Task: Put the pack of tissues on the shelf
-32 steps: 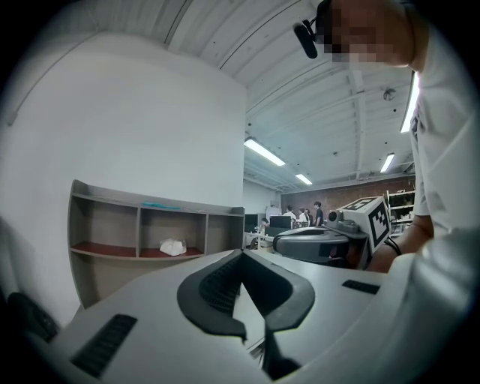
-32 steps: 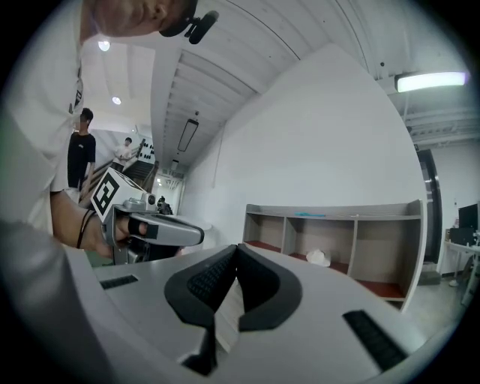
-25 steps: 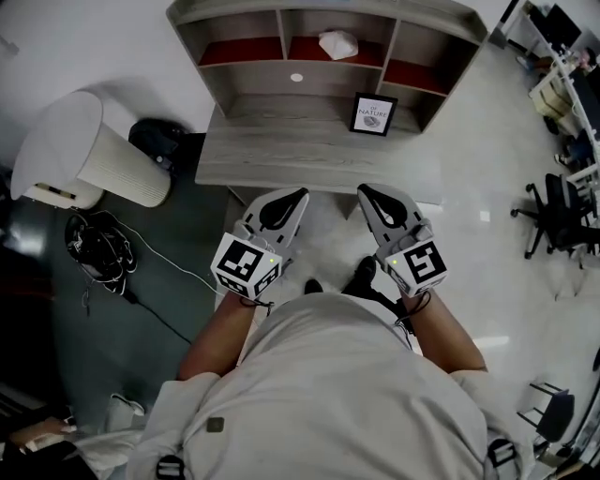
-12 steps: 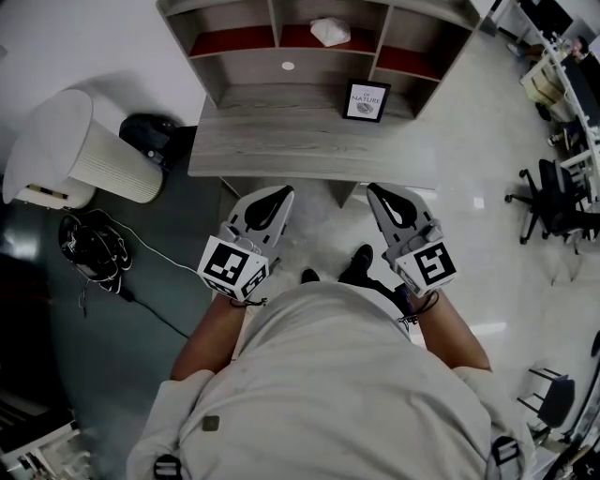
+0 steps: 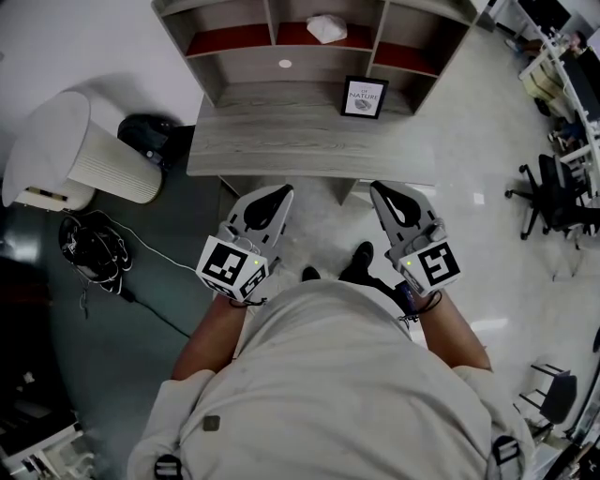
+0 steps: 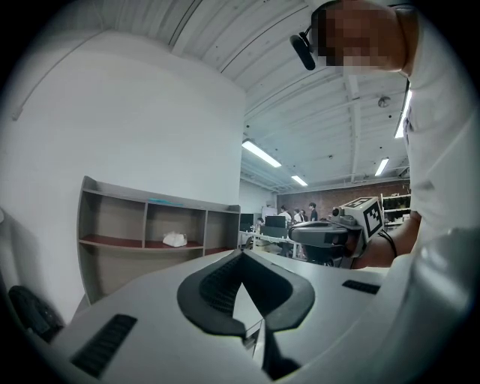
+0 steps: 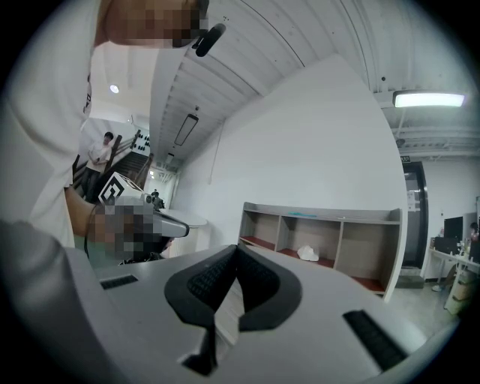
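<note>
Head view: two tools (image 5: 281, 191) (image 5: 380, 187), one pack (image 5: 325, 28)

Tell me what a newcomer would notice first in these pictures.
The left gripper and right gripper, both shut and empty, fill the middle, just short of the grey desk. Beyond them the white pack of tissues lies in the shelf's middle compartment, and a framed picture stands on the desk.

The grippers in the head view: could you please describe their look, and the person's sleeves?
The left claw and right claw are pale grey tapered shells with black pads, each carrying a white cube with black square markers. Black cords loop the wrists. The sleeves are short and light.
</note>
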Action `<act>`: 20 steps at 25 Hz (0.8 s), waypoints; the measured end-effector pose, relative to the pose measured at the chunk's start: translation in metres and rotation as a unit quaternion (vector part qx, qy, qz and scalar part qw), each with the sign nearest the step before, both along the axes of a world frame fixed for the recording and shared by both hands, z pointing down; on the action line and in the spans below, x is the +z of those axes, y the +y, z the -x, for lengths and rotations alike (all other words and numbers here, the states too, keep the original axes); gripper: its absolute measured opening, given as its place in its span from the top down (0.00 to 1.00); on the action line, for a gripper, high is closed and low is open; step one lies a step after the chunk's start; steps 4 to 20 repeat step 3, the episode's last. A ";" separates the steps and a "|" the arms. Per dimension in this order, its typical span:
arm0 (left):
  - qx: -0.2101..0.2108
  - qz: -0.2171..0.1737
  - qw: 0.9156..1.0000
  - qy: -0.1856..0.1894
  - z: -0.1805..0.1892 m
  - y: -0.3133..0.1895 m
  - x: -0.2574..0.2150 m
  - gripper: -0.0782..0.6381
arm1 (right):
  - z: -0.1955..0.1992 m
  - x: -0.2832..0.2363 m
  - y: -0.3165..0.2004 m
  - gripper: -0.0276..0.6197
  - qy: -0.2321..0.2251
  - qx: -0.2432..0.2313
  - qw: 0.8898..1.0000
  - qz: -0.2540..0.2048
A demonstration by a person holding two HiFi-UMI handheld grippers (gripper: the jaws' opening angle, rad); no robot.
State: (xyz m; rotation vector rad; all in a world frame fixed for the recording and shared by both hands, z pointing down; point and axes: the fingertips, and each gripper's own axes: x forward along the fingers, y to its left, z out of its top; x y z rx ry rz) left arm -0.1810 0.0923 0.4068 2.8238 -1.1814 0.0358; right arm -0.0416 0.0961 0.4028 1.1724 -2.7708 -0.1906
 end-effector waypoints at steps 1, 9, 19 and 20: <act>0.002 0.001 1.000 0.000 -0.002 -0.001 0.001 0.87 | -0.001 0.000 0.000 0.93 0.000 0.000 1.000 0.000; 0.005 0.001 1.000 0.000 -0.005 -0.002 0.002 0.87 | -0.004 0.001 -0.001 0.93 0.000 0.002 1.000 0.000; 0.005 0.001 1.000 0.000 -0.005 -0.002 0.002 0.87 | -0.004 0.001 -0.001 0.93 0.000 0.002 1.000 0.000; 0.005 0.001 1.000 0.000 -0.005 -0.002 0.002 0.87 | -0.004 0.001 -0.001 0.93 0.000 0.002 1.000 0.000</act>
